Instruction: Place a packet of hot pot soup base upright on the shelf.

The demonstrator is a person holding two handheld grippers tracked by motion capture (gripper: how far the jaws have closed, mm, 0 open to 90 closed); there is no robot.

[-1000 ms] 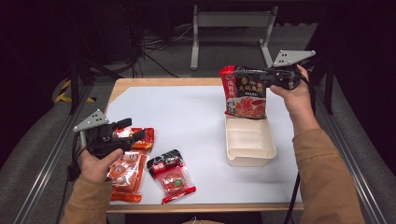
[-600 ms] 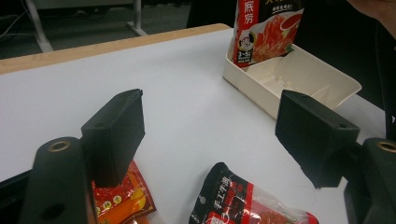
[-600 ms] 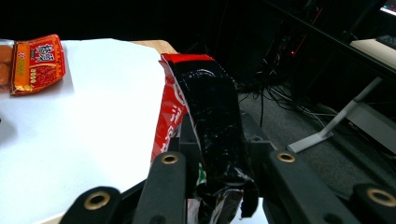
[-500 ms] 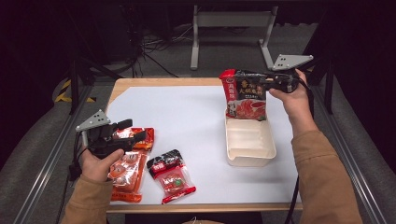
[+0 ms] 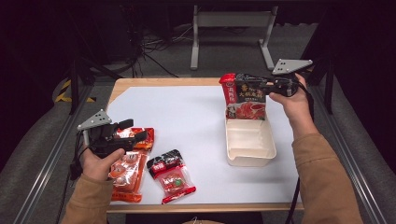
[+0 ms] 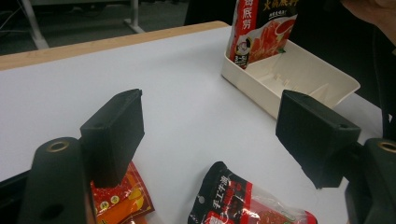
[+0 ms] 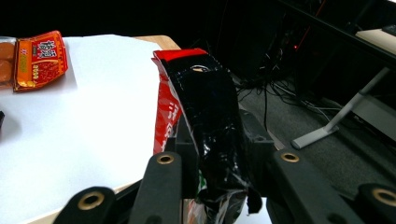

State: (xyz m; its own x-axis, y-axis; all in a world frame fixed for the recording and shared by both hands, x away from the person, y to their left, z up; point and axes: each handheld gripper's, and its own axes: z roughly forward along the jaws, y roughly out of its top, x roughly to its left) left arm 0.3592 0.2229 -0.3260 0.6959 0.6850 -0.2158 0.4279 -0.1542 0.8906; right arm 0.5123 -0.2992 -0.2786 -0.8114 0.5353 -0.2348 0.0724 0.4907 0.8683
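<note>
High view: white sheet [image 5: 187, 116] on wood-edged table [image 5: 154, 83]. Right gripper [image 5: 254, 87] holding pouch [image 5: 245, 97] upright at far end of cream tray [image 5: 250, 142], pouch's lower edge at or inside tray's far wall; touching or not, can't tell. Left gripper [image 5: 135, 132] hovering over orange packs [image 5: 128, 165] at near-left corner; red-black pack [image 5: 170, 175] just beside them, flat on sheet.

Left gripper view: adds tray interior, i.e. shallow rectangular, smooth matte plastic, moulded ribs, rounded corners. Pouch bottom [image 6: 261, 32] seen standing at tray's [image 6: 299, 74] far end, glossy red print with white strip. Black blocky pads [image 6: 114, 130] wide apart, nothing between them, bare sheet in the gap. Corner of orange pack [image 6: 121, 198] and black-topped pack [image 6: 243, 203] below the jaws, not gripped. Left gripper released.

Right gripper view: adds pouch edge-on, i.e. crinkled shiny black film, red top seam [image 7: 180, 55], punched hang hole near top. Pouch [image 7: 210, 126] sits between the two black jaws, pads against both faces, film bulging above them. Orange pack [image 7: 39, 58] far off on sheet. Floor cables and grey stand leg [image 7: 336, 121] beyond table edge.

Right gripper: jaws just been opening a little, pouch between them; grasping pouch at mid-height, pads on it in this frame.
</note>
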